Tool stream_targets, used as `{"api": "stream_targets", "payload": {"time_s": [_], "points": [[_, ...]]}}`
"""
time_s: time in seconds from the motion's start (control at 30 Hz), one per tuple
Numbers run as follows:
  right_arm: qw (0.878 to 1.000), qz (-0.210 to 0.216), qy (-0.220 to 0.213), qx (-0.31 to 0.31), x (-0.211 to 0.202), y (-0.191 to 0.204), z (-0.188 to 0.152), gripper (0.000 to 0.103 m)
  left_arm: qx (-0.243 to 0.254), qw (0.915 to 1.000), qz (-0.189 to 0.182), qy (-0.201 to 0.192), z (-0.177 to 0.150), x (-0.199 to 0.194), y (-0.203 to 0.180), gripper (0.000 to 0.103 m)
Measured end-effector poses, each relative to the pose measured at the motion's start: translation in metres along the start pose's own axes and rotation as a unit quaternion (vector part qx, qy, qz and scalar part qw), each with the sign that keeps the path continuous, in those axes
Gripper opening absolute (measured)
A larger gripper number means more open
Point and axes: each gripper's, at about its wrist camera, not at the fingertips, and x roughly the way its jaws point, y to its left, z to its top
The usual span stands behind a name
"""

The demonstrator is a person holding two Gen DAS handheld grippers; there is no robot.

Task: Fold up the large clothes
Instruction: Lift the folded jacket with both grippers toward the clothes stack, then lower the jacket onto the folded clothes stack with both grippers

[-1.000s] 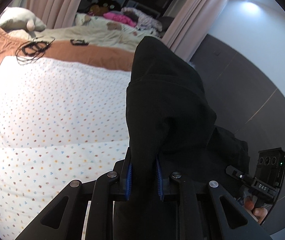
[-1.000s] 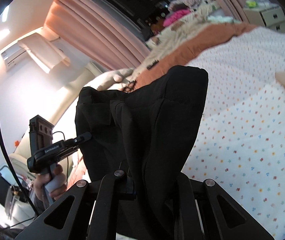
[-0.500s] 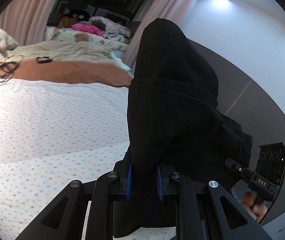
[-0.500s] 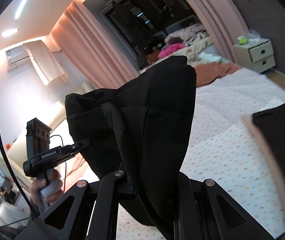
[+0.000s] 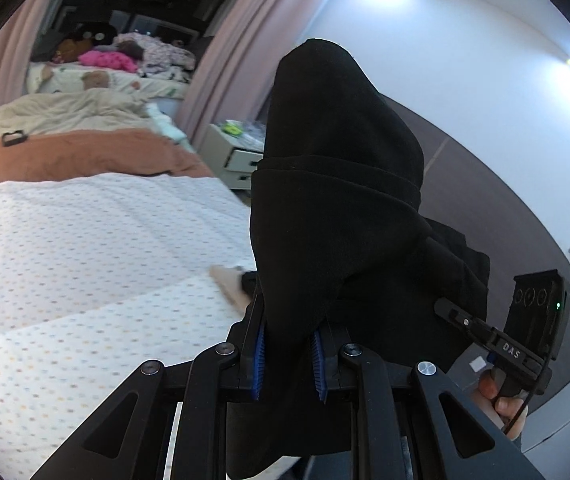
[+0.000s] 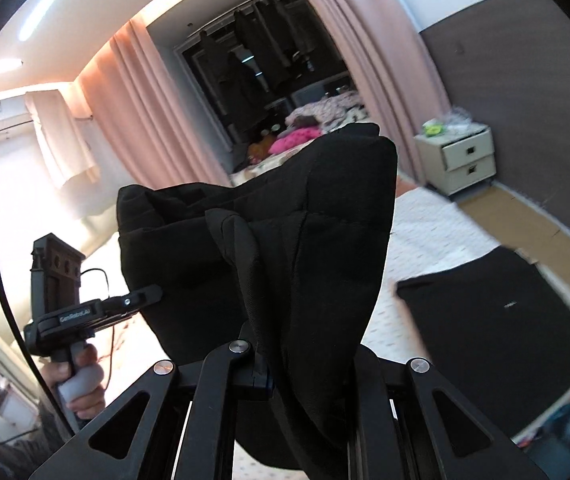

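A large black garment [image 5: 337, 208] hangs in the air between both grippers, above the dotted white bed cover [image 5: 65, 248]. My left gripper [image 5: 289, 356] is shut on one edge of it, blue pads pressing the cloth. My right gripper [image 6: 305, 364] is shut on another edge of the same garment [image 6: 285, 240]; its fingertips are hidden by the cloth. Each view shows the other gripper held in a hand beside the garment. A second black garment [image 6: 497, 320] lies flat on the bed at the right.
A brown blanket [image 5: 77, 156] and beige bedding with cables lie at the far end of the bed. A white nightstand [image 6: 461, 160] stands by the grey wall. Pink curtains [image 6: 145, 120] frame a dark window. Cardboard lies on the floor [image 6: 533, 216] beside the bed.
Both grippers have lifted and tilted upward with the garment, toward the far wall and window. The flat black garment on the bed has come fully into the right wrist view.
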Motion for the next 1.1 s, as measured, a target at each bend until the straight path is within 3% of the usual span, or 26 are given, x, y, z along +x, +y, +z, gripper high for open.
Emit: {"api": "stream_targets", "payload": {"time_s": [0.33, 0.6, 0.83, 1.1], "points": [[0.996, -0.084, -0.042, -0.007, -0.081, -0.035, 0.017, 0.012, 0.022, 0.9965, -0.073, 0.033, -0.002, 0.043, -0.081, 0.02], [0.99, -0.121, -0.066, -0.005, -0.123, -0.061, 0.026, 0.012, 0.021, 0.9912, -0.115, 0.062, -0.007, 0.077, -0.12, 0.02], [0.99, -0.127, -0.066, -0.003, -0.113, -0.085, 0.037, 0.012, 0.012, 0.9898, -0.117, 0.081, -0.013, 0.108, -0.135, 0.02], [0.991, -0.117, -0.05, 0.033, -0.07, -0.151, 0.049, 0.012, -0.003, 0.9898, -0.096, 0.105, -0.002, 0.162, -0.115, 0.02]]}}
